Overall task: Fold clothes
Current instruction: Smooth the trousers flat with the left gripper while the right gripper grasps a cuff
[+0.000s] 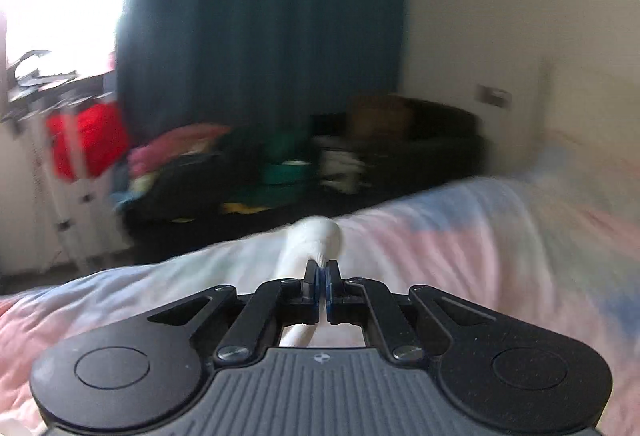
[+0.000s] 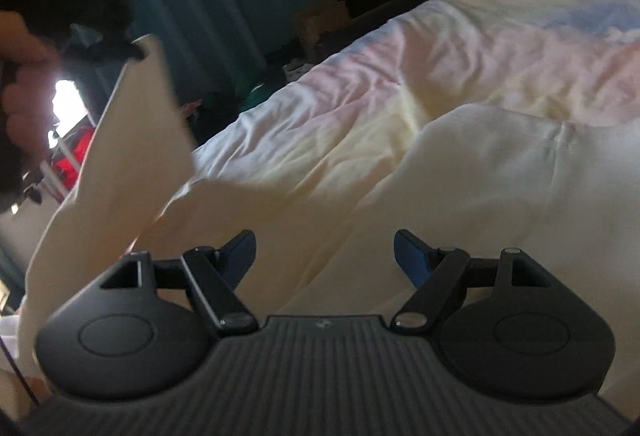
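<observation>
One white garment (image 2: 460, 188) on my bed (image 2: 500, 48): left gripper (image 1: 322, 268) clenched on its corner, right gripper (image 2: 324, 256) released; thin pinch may slip.

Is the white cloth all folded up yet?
Not yet. The left hand-held gripper pinches one end of the white cloth up, and the rest lies spread on the bed.
</observation>
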Motion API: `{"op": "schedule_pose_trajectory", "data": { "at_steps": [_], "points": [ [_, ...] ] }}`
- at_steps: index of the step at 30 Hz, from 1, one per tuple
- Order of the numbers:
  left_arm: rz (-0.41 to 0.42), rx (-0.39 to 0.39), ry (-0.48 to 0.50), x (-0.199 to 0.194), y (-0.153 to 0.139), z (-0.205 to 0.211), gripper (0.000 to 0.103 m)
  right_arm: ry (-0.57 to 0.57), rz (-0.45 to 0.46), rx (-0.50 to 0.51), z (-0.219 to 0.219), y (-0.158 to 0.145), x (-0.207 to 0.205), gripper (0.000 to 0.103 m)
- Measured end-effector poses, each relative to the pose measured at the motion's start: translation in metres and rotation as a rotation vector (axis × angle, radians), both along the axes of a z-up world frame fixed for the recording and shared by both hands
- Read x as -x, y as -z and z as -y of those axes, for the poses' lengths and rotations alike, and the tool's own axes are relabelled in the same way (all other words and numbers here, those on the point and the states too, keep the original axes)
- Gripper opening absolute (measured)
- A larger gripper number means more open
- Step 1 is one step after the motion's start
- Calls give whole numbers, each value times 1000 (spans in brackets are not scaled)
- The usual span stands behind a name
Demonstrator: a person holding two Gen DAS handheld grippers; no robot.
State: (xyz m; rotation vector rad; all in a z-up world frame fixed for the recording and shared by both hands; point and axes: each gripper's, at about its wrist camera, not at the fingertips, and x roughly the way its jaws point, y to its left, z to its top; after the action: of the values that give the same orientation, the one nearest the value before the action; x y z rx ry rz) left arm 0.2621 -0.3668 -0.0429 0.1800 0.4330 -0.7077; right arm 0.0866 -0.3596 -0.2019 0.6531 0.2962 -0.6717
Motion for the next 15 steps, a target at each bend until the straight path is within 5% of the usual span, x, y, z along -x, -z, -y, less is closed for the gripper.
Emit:
{"op": "schedule_pose_trajectory", "data": {
  "at_steps": [4, 6, 8, 15],
  "points": [
    [-80, -9, 54, 13, 26, 11, 11, 10, 3, -1, 1, 4, 0, 78],
    [-95, -9, 40, 17, 29, 2, 38, 9, 1, -1, 1, 5, -1, 78],
    [-102, -18, 17, 23, 30, -9, 45, 8, 1, -7, 2, 7, -2, 78],
    [-91, -65, -193, 56, 12, -129, 67, -36, 18, -20, 1, 4, -3, 80]
  ]
}}
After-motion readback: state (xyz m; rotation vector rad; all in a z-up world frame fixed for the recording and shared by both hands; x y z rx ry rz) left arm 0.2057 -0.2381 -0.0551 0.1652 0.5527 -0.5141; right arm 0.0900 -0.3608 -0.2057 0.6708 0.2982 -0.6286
